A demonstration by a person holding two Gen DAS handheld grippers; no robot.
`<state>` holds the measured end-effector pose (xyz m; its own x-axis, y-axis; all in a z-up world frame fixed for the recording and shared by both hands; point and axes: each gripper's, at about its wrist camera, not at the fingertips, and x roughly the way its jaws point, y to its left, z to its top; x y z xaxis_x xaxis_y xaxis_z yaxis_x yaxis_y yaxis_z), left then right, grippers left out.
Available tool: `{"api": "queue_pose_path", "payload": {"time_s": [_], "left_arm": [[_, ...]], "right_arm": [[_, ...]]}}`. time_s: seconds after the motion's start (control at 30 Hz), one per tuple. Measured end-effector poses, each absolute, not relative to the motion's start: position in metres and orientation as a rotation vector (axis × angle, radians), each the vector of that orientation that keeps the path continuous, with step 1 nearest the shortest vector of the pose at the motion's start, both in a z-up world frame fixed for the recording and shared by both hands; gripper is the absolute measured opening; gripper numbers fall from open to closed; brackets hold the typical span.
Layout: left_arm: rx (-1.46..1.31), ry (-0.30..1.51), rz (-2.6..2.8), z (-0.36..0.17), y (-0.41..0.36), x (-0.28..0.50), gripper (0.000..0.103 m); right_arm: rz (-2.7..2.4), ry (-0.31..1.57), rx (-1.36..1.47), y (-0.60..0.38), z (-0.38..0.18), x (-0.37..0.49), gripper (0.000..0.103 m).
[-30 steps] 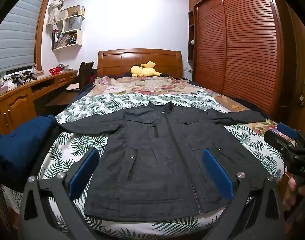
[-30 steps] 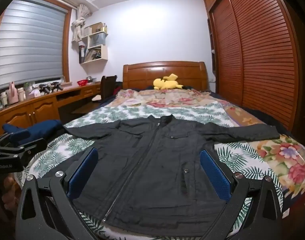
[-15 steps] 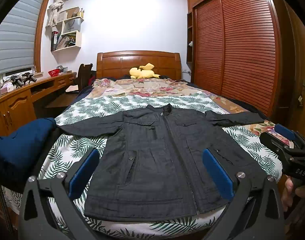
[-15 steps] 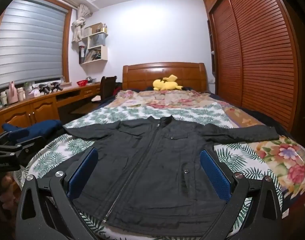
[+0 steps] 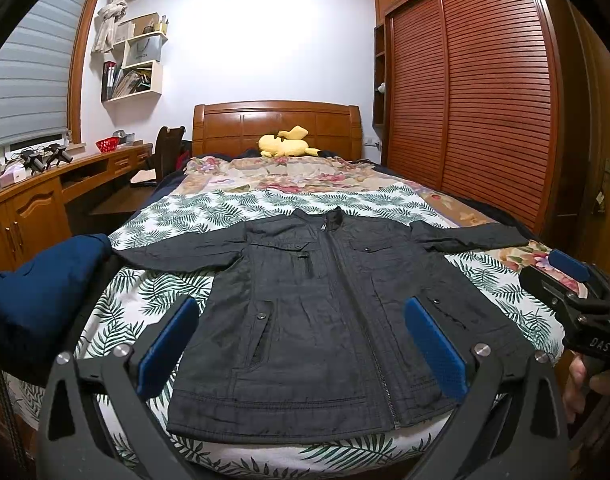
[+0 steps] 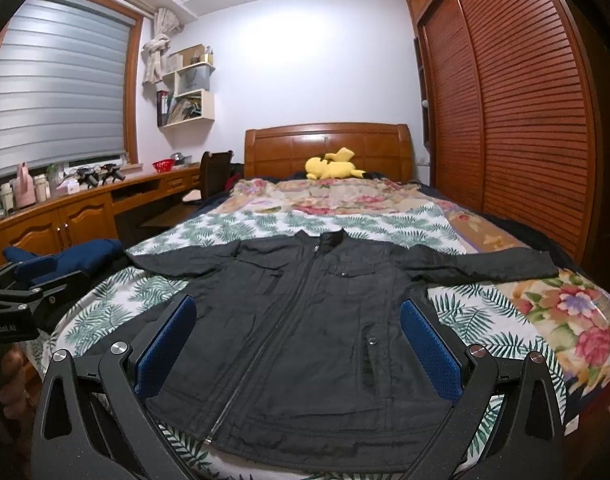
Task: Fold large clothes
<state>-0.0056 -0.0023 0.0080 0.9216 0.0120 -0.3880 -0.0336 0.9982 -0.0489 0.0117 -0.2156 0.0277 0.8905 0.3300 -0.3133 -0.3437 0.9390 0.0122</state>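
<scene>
On the right gripper (image 5: 561, 276), white letters read "DAS".

Dark grey zipped jacket (image 5: 325, 312) lies flat, front up, sleeves spread; unfolded

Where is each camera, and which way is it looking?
Left wrist: on the open left hand-held gripper, at the bed's foot, facing the jacket; the right hand-held gripper and fingers show.
Right wrist: on the open right hand-held gripper, facing the same way.
Both show the jacket, yellow plush toy and headboard.
</scene>
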Motion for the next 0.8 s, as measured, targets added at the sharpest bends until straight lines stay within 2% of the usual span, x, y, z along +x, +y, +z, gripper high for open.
{"api": "queue_pose_path", "payload": {"time_s": [0.8], "left_arm": [[-0.052,0.394,0.029,0.0034,0.0035,-0.0043,0.103]], "right_arm": [[0.341,0.324,-0.047,-0.2143,0.0251,0.0151,0.103]]}}
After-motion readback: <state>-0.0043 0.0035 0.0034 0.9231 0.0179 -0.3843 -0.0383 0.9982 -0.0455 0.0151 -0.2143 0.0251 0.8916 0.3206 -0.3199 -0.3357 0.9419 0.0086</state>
